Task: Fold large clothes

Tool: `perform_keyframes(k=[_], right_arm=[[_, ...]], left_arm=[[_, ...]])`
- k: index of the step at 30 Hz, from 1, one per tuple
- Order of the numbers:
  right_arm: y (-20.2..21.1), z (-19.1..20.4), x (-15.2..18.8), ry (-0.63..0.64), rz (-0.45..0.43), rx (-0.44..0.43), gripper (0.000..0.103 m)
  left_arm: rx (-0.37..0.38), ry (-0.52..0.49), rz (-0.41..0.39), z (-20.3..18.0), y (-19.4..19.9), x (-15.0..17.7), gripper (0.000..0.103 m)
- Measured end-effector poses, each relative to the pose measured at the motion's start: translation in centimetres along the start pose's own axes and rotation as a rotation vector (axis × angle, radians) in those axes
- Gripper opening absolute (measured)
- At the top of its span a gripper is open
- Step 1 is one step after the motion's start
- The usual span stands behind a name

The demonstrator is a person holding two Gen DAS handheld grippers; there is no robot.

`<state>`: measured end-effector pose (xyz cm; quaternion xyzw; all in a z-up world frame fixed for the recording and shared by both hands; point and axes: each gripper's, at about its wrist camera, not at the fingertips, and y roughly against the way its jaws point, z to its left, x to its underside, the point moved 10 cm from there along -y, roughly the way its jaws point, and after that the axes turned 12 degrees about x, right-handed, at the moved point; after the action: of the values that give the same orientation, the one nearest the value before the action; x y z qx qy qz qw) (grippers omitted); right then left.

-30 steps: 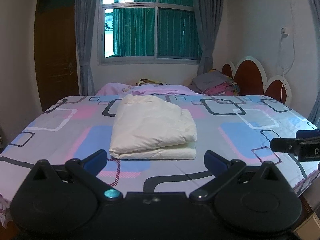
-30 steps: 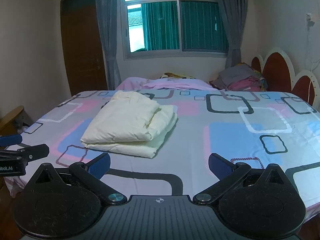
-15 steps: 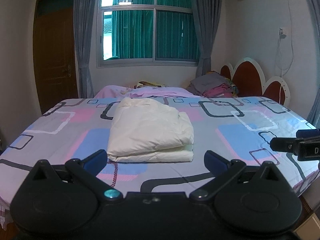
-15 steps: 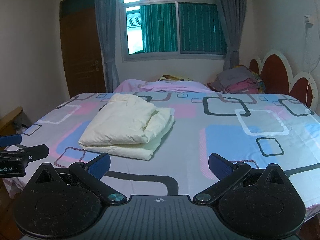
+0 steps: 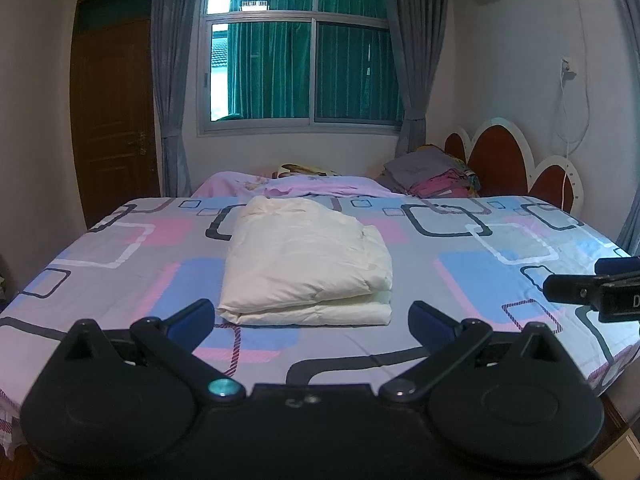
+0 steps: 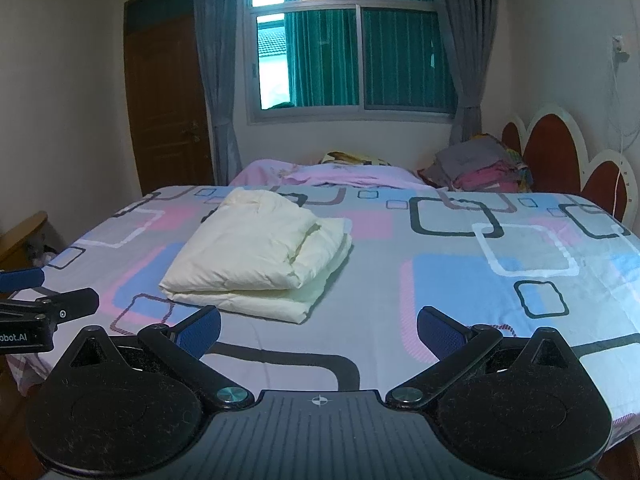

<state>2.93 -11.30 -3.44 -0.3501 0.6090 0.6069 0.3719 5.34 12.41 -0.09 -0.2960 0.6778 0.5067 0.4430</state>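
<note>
A cream padded garment (image 5: 308, 266) lies folded in a thick rectangle on the patterned bed sheet (image 5: 480, 280); it also shows in the right wrist view (image 6: 260, 260). My left gripper (image 5: 312, 322) is open and empty, held over the bed's near edge just short of the garment. My right gripper (image 6: 318, 330) is open and empty, to the right of the garment over the near edge. Each gripper shows at the side of the other's view.
A pile of folded clothes (image 5: 432, 174) sits at the far right of the bed by the red headboard (image 5: 496, 164). Pink bedding (image 5: 304, 186) lies along the far edge. A wooden door (image 5: 116, 120) and a window (image 5: 300, 52) stand behind.
Both grippers have drawn back and risen a little, so the bed and garment sit lower and smaller in view. Both stay open. The garment has not moved.
</note>
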Motion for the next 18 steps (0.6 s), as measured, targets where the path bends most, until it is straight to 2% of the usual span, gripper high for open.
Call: perform_keyframes(k=[18], right_arm=[[0.18, -0.07, -0.26, 0.006, -0.011, -0.001, 0.103]], left_arm=[[0.001, -0.001, -0.007, -0.23, -0.05, -0.17, 0.103]])
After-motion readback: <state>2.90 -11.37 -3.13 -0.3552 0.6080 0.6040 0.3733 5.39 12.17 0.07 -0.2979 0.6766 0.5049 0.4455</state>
